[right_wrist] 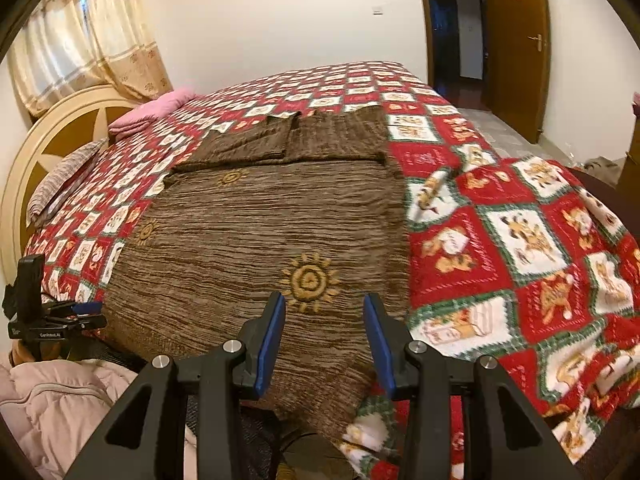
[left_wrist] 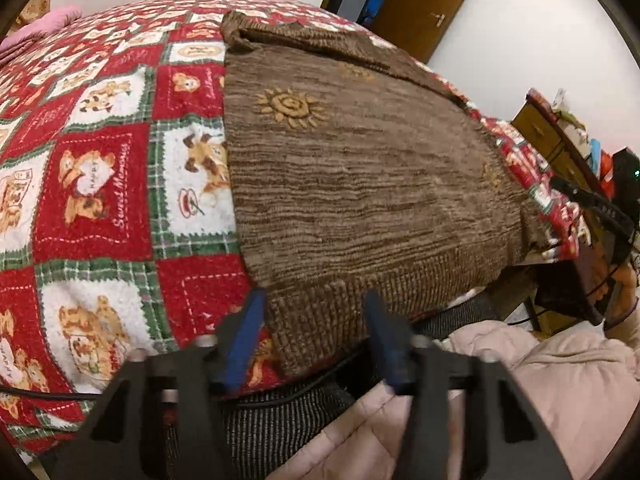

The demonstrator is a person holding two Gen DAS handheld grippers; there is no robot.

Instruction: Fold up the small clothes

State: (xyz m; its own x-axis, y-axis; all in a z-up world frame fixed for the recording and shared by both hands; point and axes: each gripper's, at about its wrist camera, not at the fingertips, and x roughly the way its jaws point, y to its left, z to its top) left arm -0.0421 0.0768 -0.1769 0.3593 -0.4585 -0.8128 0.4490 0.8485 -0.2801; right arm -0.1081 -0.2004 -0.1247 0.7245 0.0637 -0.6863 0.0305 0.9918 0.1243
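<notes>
A brown ribbed-knit sweater (right_wrist: 256,240) with tan sun motifs lies flat on the bed's fleecy red teddy-bear blanket (right_wrist: 520,240), sleeves folded across its far end. The left tool (left_wrist: 316,300) hangs wide open over the ribbed hem (gripping nothing); the right tool (right_wrist: 325,308), equally open and empty, hovers near that hem too.

Brown knitted sweater (right_wrist: 256,236) lies flat on the red patchwork bear-print blanket (right_wrist: 500,240); folded pink cloth (right_wrist: 152,110) behind it, near the headboard.
</notes>
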